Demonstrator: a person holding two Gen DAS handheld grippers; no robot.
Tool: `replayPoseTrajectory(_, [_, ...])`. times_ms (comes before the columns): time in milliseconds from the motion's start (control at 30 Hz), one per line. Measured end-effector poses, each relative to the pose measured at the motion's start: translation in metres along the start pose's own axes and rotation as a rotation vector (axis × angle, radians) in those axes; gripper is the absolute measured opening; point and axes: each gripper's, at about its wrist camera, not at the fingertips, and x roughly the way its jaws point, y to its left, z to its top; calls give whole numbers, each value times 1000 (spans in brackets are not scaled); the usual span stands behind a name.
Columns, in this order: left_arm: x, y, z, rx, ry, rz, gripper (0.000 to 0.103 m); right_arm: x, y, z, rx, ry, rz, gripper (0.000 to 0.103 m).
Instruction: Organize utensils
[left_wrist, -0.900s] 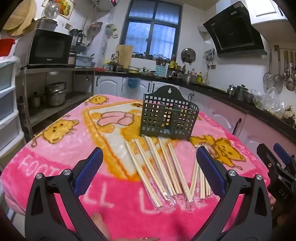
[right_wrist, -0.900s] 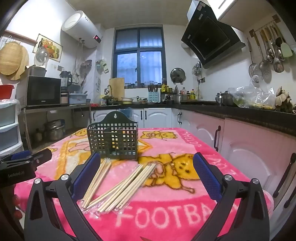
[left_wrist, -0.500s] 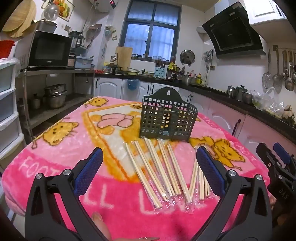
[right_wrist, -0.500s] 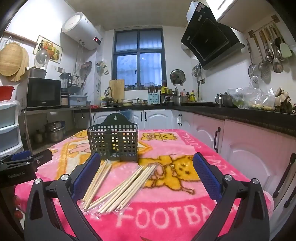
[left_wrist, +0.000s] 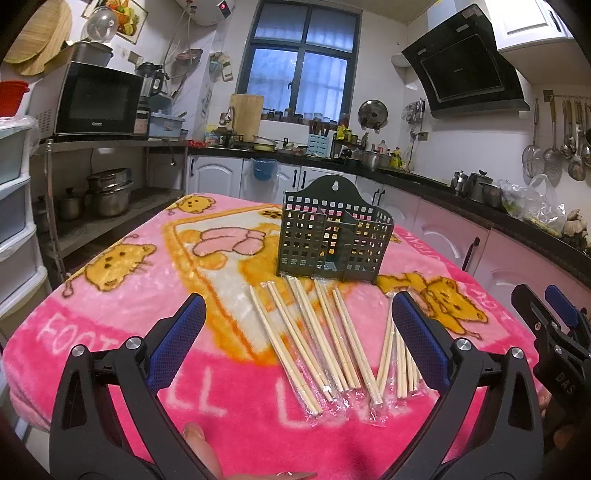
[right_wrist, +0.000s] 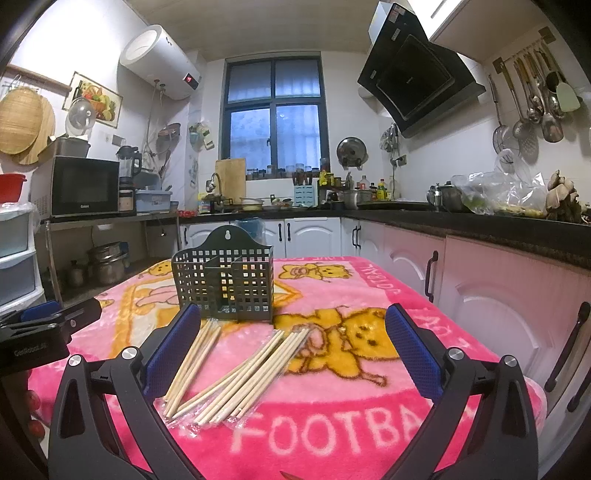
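Chopsticks (left_wrist: 314, 343) in clear plastic sleeves are laid out on a desk covered by a pink cartoon blanket (left_wrist: 122, 310), in front of a dark green perforated utensil holder (left_wrist: 334, 236) that stands upright farther back. In the left wrist view, one group of pairs is fanned out between the two blue-padded fingers of the left tool (left_wrist: 295, 332), their far tips just short of the holder's base, while a smaller group (left_wrist: 397, 362) lies beside the right-hand finger. The left tool is held wide apart above the blanket, with nothing gripped. The right tool (right_wrist: 293, 341) is likewise spread wide and holds nothing; in its view the chopsticks (right_wrist: 236, 373) lie in two loose bundles between its fingers, angled toward the holder (right_wrist: 225, 282), whose inside is divided into compartments. Each tool can be seen at the edge of the other's view. A fingertip (left_wrist: 199, 443) is visible at the bottom of the left view. A kitchen counter (right_wrist: 461, 221), a window (right_wrist: 275, 114) and a microwave (left_wrist: 98, 99) are seen behind.
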Motion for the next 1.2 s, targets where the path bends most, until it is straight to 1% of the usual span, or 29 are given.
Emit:
replayPoseTrajectory(767, [0,0,-1,-2,-3,-4,93,-2,1,-2,6,-8,-2,97])
replayPoseTrajectory(967, [-6,-4,7,-5,-1,-7,93,-4,2,-2,5,-7,-1,97])
replayPoseTrajectory(1200, [-6,-3,7,-7,-3,-7,93,-4,2,-2,8,-6,-1,97])
